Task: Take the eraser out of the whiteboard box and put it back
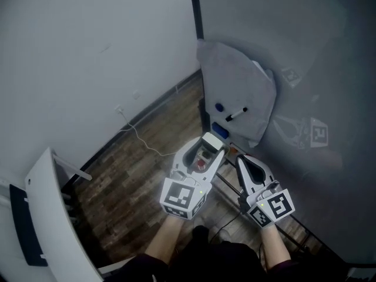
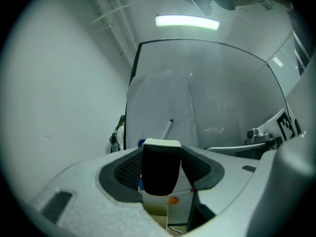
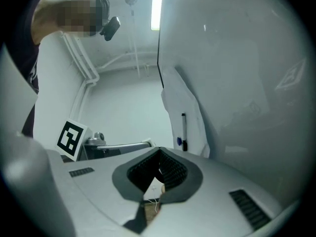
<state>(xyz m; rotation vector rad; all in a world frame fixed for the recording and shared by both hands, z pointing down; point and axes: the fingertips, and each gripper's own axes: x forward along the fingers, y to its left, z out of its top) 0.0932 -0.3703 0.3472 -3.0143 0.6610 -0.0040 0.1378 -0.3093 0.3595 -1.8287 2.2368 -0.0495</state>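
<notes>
One big glossy grey-white whiteboard (image 1: 305,51) fills the right side of the room, smooth enough to mirror a square marker cube. Left of the whiteboard runs a dark wood-plank floor (image 1: 135,169), matte and streaky, up to a plain white wall. Propped flat against the whiteboard is a smaller pale sheet with a rounded top (image 1: 235,81), its surface dull and slightly creased-looking.

Just in front of the whiteboard's lower part, the person holds the two moulded grey plastic tongs side by side. The left gripper (image 1: 210,144), the one farther from the whiteboard, is clamped on the blocky eraser (image 2: 160,172): soft black felt face toward the camera, hard cream plastic cap on top, pinched between ribbed dark rubber pads. So the eraser is out in the air, close before the leaning sheet. The right gripper (image 3: 158,154), nearer the whiteboard, has its ribbed pads pressed together in a narrow V with nothing between them.

On the sheet against the whiteboard sit a slim black marker (image 1: 237,114) and, beside it, a small round blue magnet (image 1: 219,107).
</notes>
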